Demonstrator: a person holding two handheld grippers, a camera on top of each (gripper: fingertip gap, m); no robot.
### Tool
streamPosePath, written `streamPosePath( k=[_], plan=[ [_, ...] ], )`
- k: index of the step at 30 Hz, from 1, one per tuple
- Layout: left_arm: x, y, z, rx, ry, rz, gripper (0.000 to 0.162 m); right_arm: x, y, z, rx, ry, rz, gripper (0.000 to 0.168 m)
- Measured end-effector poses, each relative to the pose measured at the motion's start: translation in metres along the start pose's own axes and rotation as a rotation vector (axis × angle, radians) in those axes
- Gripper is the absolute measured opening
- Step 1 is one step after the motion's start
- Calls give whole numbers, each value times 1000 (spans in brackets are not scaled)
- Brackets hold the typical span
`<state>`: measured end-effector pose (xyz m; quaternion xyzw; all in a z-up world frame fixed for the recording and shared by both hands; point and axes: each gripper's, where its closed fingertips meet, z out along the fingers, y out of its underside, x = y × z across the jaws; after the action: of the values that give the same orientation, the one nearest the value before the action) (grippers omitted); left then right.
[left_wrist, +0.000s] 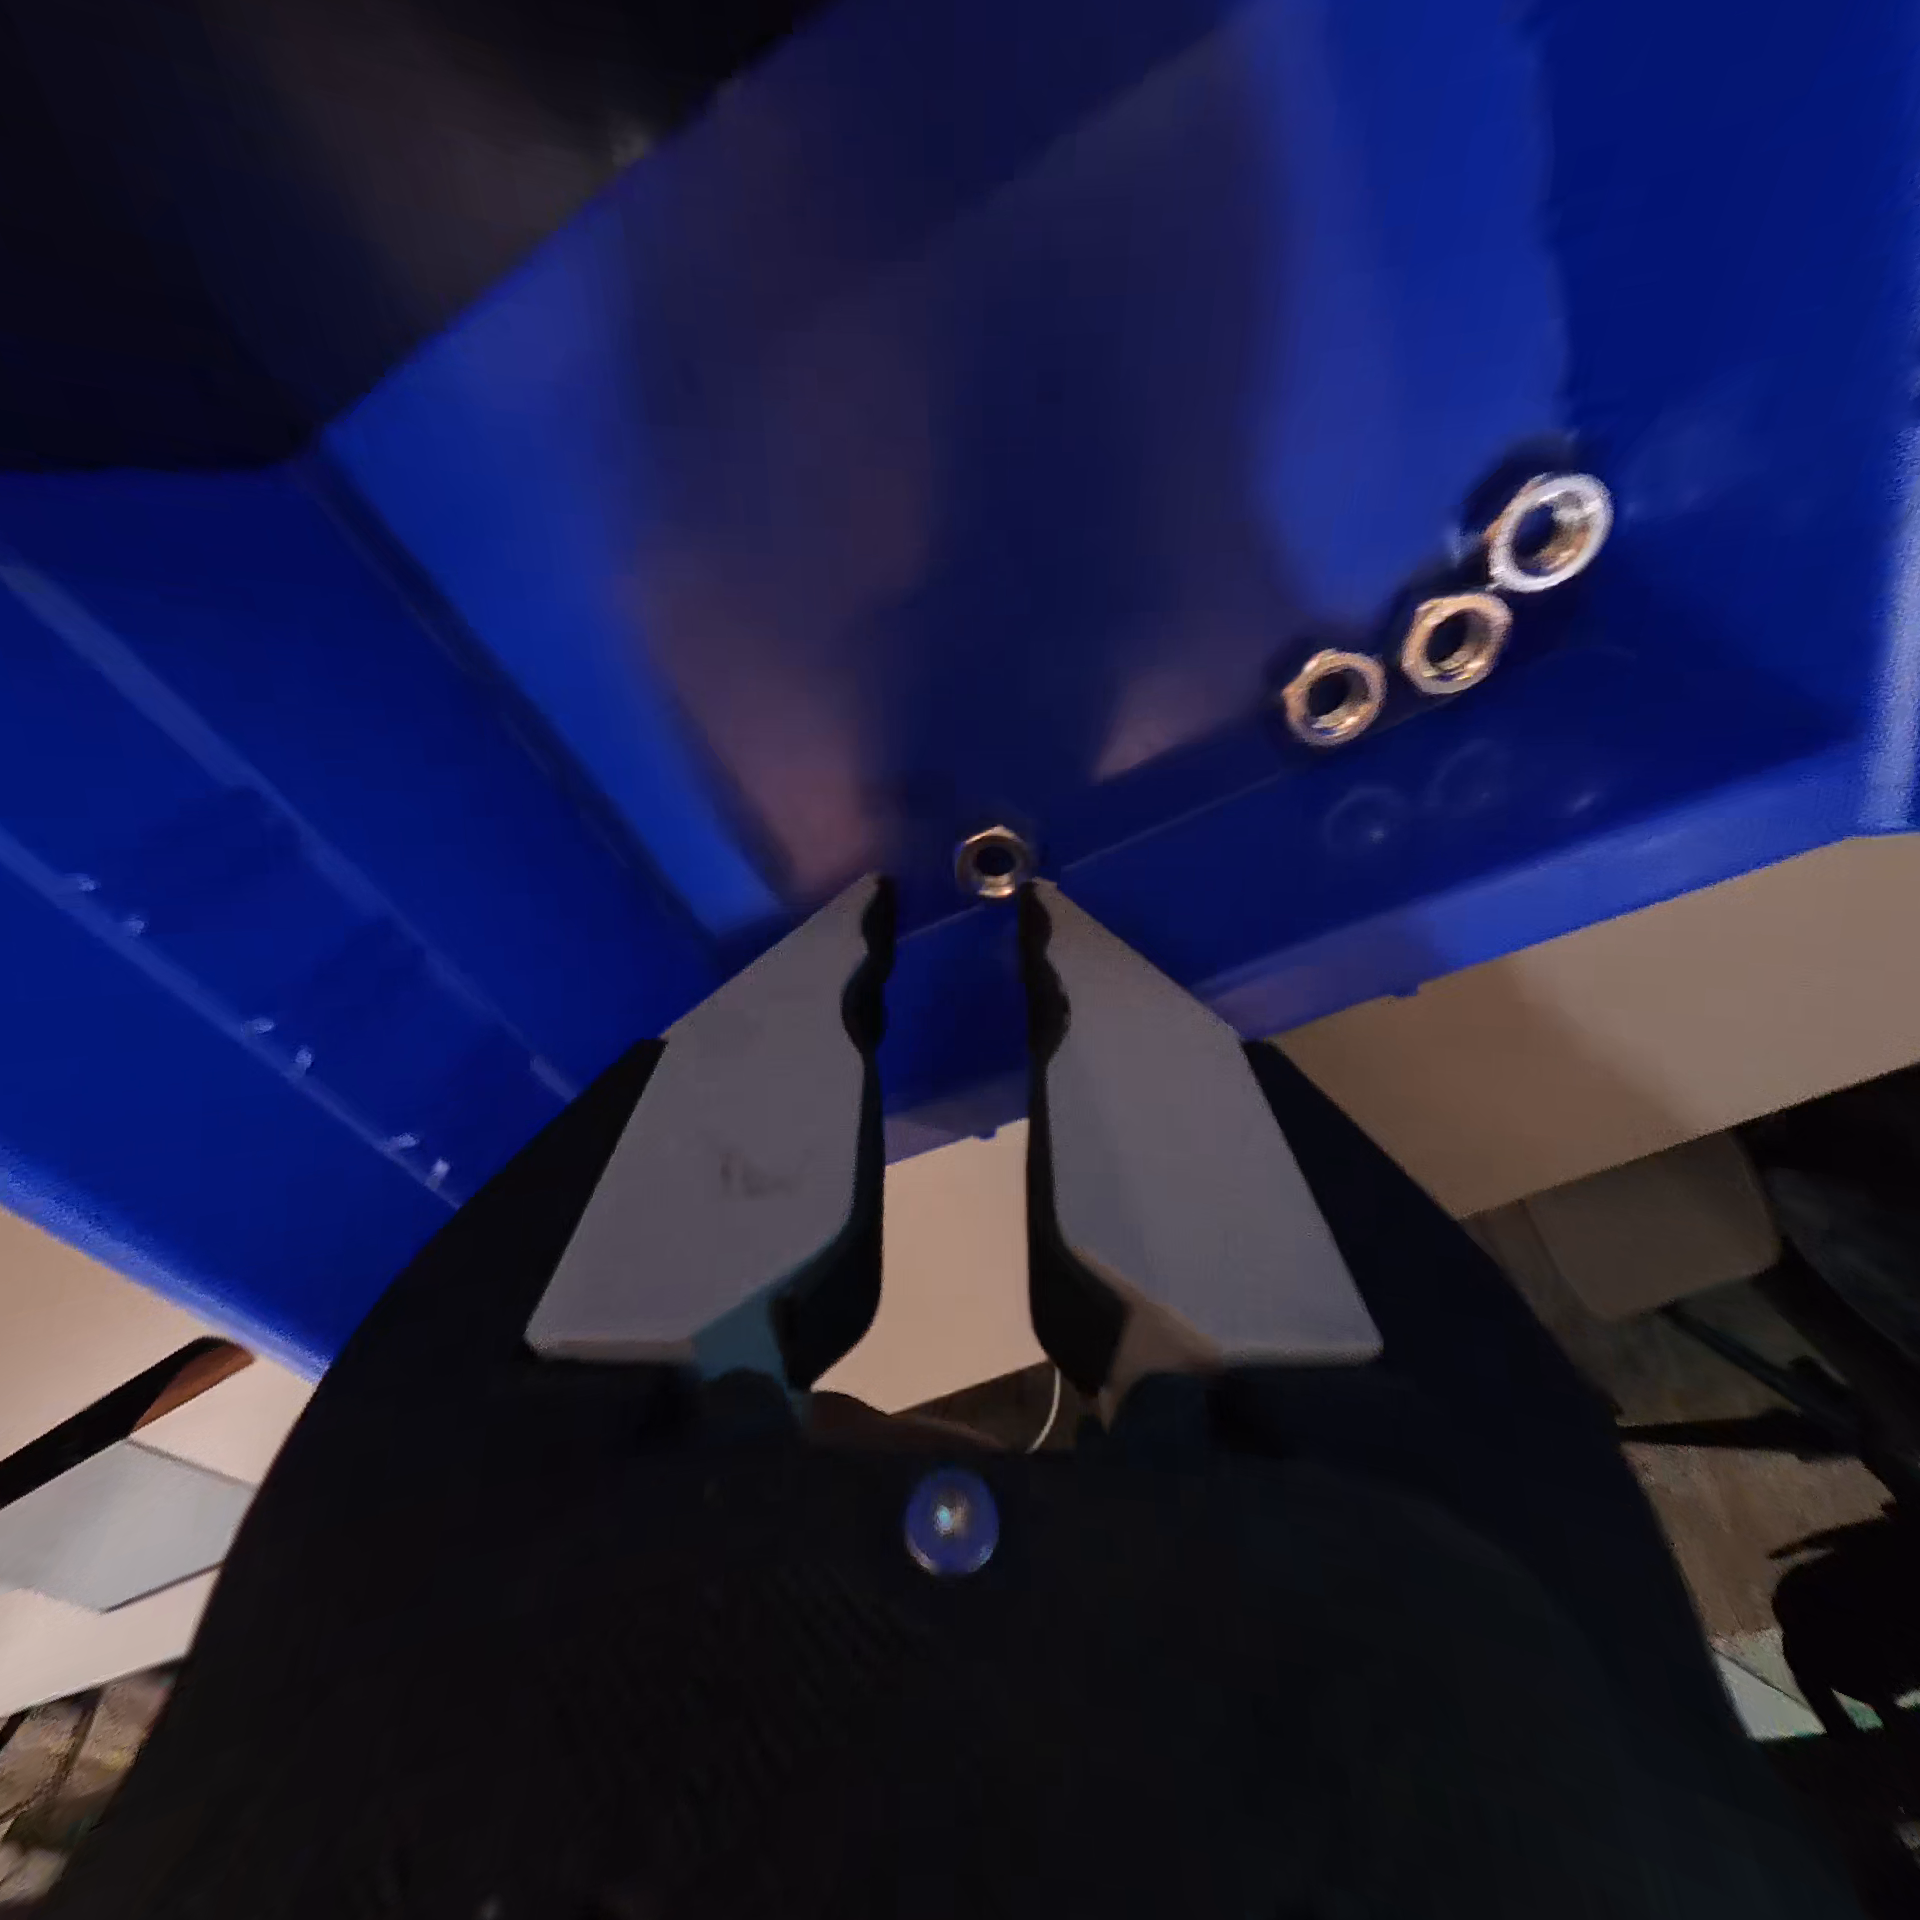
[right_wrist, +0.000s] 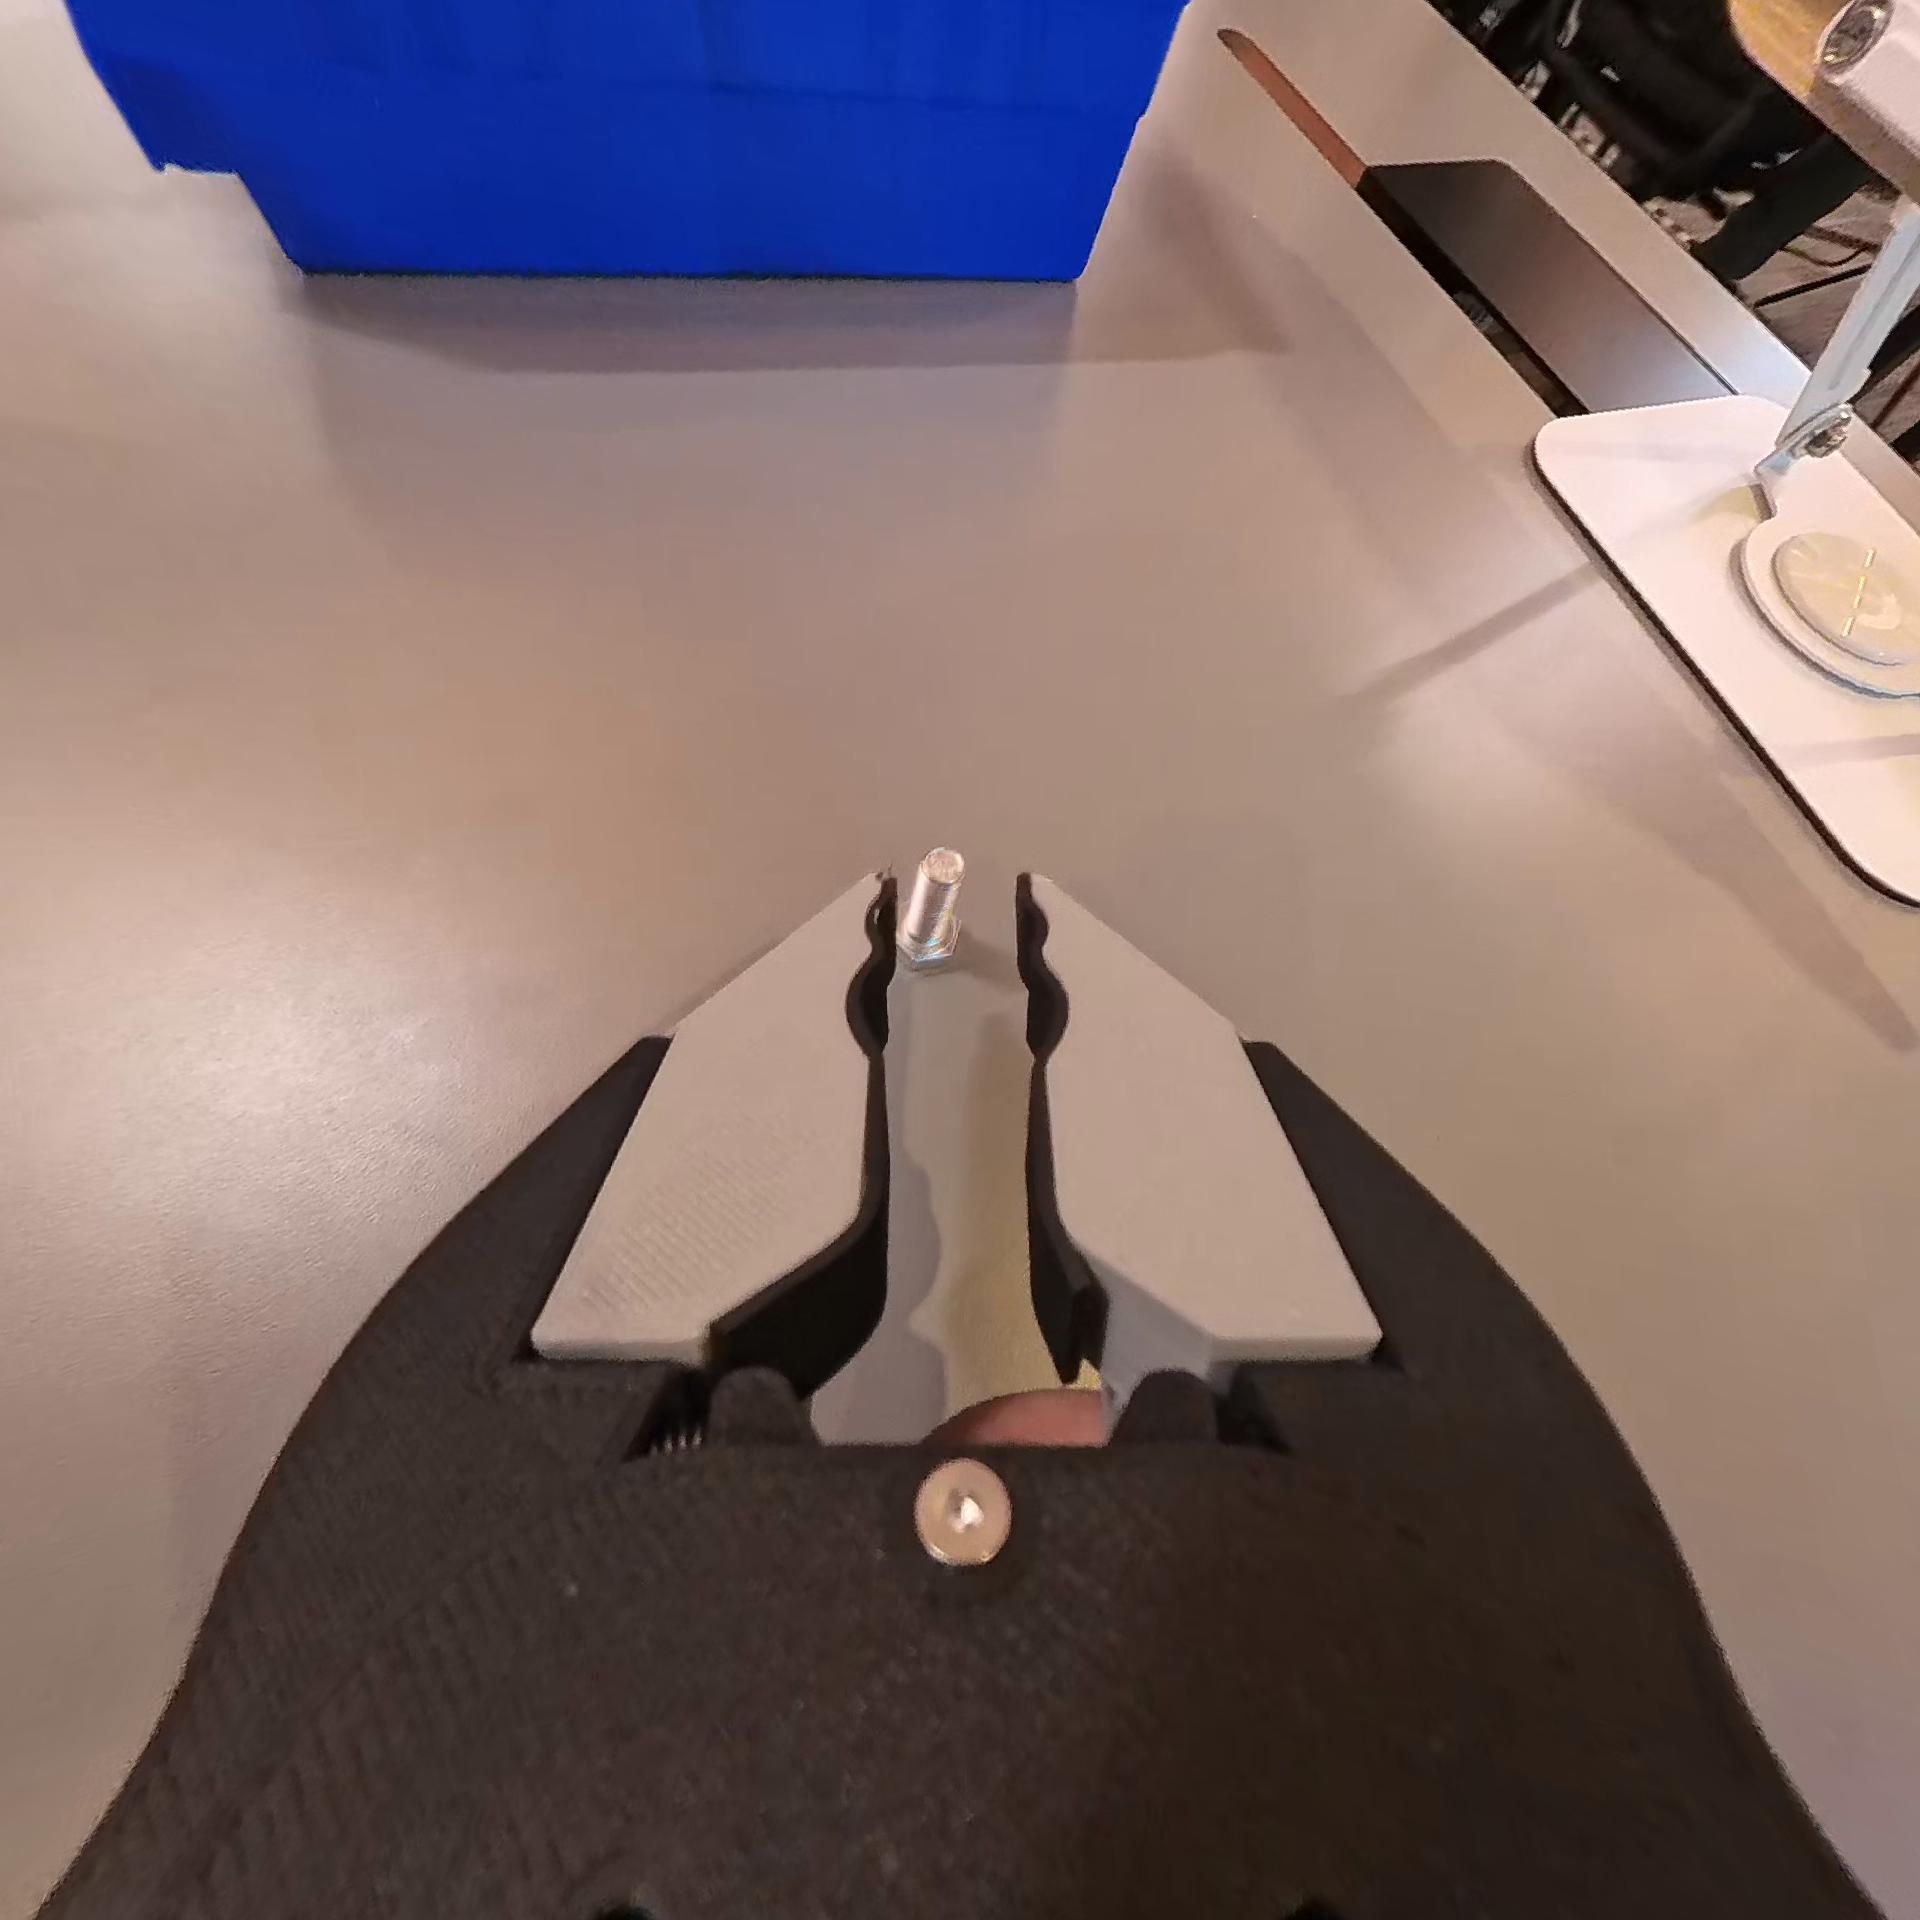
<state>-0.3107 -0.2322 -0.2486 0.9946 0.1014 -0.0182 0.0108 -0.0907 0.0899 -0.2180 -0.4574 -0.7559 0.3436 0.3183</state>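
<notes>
My left gripper (left_wrist: 954, 885) is open and reaches over the front wall into a blue plastic bin (left_wrist: 727, 540). A small silver hex nut (left_wrist: 992, 864) lies on the bin floor just beyond its fingertips, nearer the right one. Three more silver nuts (left_wrist: 1442, 642) lie in a row at the right of the bin floor. My right gripper (right_wrist: 954, 883) is open over the grey table (right_wrist: 623, 623). A silver hex bolt (right_wrist: 932, 923) stands on its head, shaft up, between the fingertips, closer to the left finger (right_wrist: 821, 966).
The blue bin (right_wrist: 675, 135) stands at the table's far side in the right wrist view. A white stand base (right_wrist: 1662, 540) with a metal arm sits at the right. A slot and the table's edge run along the far right, with dark cables beyond. The gap from one gripper's tips to the other's is roughly 40 cm. To the white stand base (right_wrist: 1662, 540): right tips about 35 cm, left tips about 50 cm.
</notes>
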Motion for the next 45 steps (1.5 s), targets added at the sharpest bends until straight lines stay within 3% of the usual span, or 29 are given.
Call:
streamPosePath(
  k=[9, 17, 23, 27, 29, 33, 36, 41, 43, 45],
  plan=[
    [-6, -8, -7, 81, 126, -67, 36, -13, 12, 4, -52, -39, -5, 21],
    [6, -3, 7, -1, 153, -10, 40, -19, 0, -3, -8, -50, -28, 21],
    [4, -2, 12, -52, 142, 10, 16, -17, -6, -8, 23, -47, -8, 21],
    [2, -1, 13, -65, 158, 14, 16, -19, -10, -10, 36, -39, -27, 20],
    [-9, -4, 12, -55, 90, 12, 16, -20, -11, -10, 42, -41, -27, 20],
    [-21, -10, -13, 9, 21, -18, 15, -20, -11, -9, 42, -42, -21, 20],
    [-23, -22, -53, 128, -40, -31, 15, -12, -12, -12, 47, -8, -26, 20],
    [48, -83, -135, 466, -51, 101, 15, 14, -19, -27, 94, 79, 0, 18],
    [96, -110, -144, 532, -75, 222, 15, 24, -19, -32, 111, 96, 35, 18],
    [153, -133, -132, 527, -36, 370, 15, 30, -19, -35, 129, 101, 70, 18]
  ],
)
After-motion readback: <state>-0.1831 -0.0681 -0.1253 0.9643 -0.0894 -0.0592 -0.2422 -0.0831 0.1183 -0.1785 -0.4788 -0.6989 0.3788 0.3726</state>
